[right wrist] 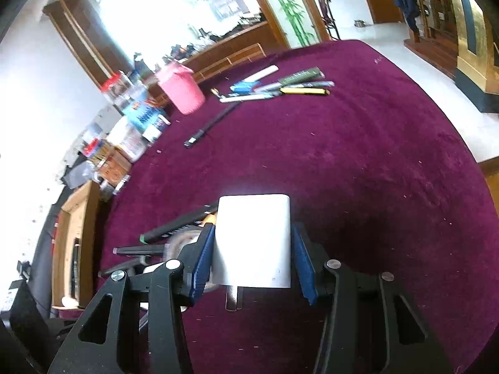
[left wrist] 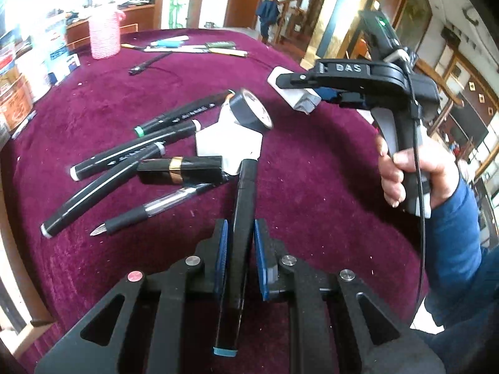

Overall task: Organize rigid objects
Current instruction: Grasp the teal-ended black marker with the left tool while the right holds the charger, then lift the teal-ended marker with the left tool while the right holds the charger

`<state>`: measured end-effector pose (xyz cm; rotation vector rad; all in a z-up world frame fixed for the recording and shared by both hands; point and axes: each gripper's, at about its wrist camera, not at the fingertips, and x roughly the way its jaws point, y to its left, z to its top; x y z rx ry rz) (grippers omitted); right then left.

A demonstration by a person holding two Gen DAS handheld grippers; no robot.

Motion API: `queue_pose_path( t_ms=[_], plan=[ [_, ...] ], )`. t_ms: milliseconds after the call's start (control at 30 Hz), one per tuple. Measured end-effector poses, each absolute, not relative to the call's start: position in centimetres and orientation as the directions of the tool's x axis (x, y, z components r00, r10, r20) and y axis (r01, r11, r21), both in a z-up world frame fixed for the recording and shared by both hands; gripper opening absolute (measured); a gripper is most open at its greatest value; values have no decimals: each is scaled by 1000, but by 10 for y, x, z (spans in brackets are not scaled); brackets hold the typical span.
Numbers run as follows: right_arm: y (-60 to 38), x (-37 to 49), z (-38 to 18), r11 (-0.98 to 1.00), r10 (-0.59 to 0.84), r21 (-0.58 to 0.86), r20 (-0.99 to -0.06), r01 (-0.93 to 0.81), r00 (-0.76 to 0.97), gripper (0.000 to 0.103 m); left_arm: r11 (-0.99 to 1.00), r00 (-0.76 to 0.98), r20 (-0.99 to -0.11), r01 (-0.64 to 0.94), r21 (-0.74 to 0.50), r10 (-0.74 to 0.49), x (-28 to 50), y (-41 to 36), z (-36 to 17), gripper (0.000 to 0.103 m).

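Note:
My left gripper [left wrist: 240, 258] is shut on a black marker with a blue end cap [left wrist: 240, 218], held above the purple tablecloth. Ahead of it lie several black markers [left wrist: 124, 155], a black and gold lipstick [left wrist: 181, 170], a clear pen [left wrist: 149, 212], a white adapter [left wrist: 227, 146] and a roll of black tape [left wrist: 249, 110]. My right gripper [right wrist: 252, 249] is shut on a white charger plug [right wrist: 254, 240], its prongs pointing back toward the camera. The right gripper also shows in the left wrist view [left wrist: 299, 88], above the table at the right.
A pink basket [right wrist: 181, 92] stands at the table's far left; it also shows in the left wrist view [left wrist: 104, 32]. Beside it lies a row of pens and lighters [right wrist: 280, 87] and a black stick [right wrist: 212, 124]. Boxes and jars [right wrist: 131, 118] crowd the left edge.

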<state>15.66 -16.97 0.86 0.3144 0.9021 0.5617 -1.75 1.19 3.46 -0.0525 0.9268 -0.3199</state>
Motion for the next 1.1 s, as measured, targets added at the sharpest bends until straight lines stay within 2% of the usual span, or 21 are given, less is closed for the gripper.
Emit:
queue_pose_path(
  t_ms=[400, 533, 667, 733, 867, 900, 933, 1100],
  plan=[
    [-164, 149, 18, 776, 631, 512, -603, -370, 488, 43, 951, 595, -742, 206, -233, -310, -27, 26, 41, 14],
    [-162, 150, 15, 771, 637, 518, -607, -371, 476, 43, 956, 564, -774, 228, -187, -286, -28, 20, 37, 14],
    [-159, 149, 16, 766, 643, 519, -606, -380, 468, 43, 966, 537, -815, 238, -98, -215, -27, 8, 31, 23],
    [-159, 148, 16, 765, 644, 519, -606, -382, 467, 43, 966, 528, -822, 241, -94, -212, -23, 5, 26, 24],
    [-160, 148, 15, 761, 649, 526, -606, -380, 459, 43, 961, 525, -825, 265, -76, -210, -20, -4, 20, 23],
    [-159, 147, 16, 757, 653, 529, -604, -383, 457, 43, 964, 528, -827, 257, -63, -195, -19, -7, 16, 22],
    [-159, 147, 16, 757, 653, 529, -604, -383, 457, 43, 967, 541, -821, 249, -51, -182, -19, -7, 16, 15],
    [-156, 143, 20, 746, 666, 529, -591, -404, 456, 43, 967, 565, -791, 217, -131, -234, -22, 9, 24, 14]
  ],
)
